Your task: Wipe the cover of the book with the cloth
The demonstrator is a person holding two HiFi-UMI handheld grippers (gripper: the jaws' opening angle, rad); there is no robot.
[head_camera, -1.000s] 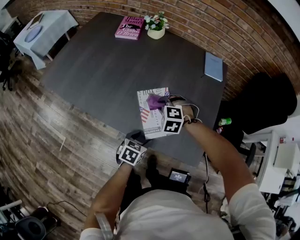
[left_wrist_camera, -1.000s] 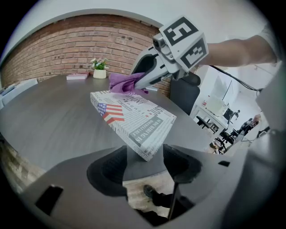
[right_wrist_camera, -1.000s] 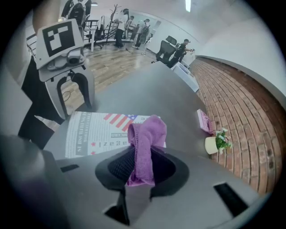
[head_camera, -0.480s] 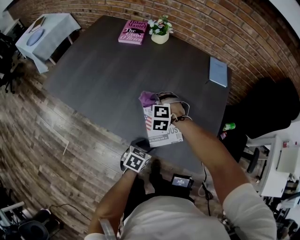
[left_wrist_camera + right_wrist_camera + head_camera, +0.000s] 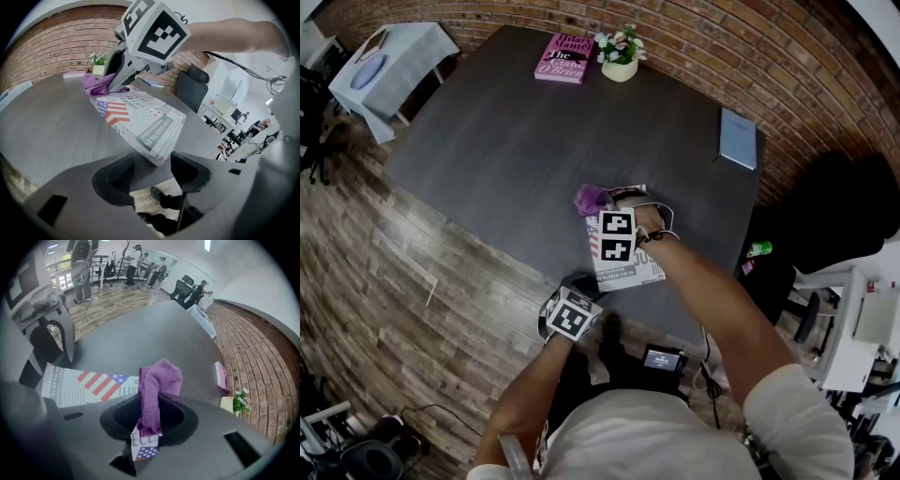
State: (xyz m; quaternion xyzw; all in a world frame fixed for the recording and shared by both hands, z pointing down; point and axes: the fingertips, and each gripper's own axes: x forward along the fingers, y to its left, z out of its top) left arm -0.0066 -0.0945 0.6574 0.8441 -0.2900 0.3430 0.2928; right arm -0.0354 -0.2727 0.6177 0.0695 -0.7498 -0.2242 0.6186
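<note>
Head view, left to right. At lower centre the left tool [image 5: 581, 284] sits at the book's near corner, as it did a second ago. In the left gripper view its jaws [image 5: 153, 169] stand spread, and that corner lies between them without either pad visibly pressing it. Above it, the purple cloth [image 5: 592, 199] has shifted. A second ago it lay on the upper middle of the cover, and now it hangs over the book's upper-left corner, partly over the dark tabletop [image 5: 506, 141]. We take this as one stroke carried out to the edge, so wiping is under way with most of the cover still to pass over.

The book [image 5: 630, 267] lies flat, just right of centre and near the tabletop's lower edge. Its cover is printed like newsprint, with a red-striped flag and dark headline bands. The right tool [image 5: 615, 199] pinches the cloth, which shows bunched between its jaws in the right gripper view.
</note>
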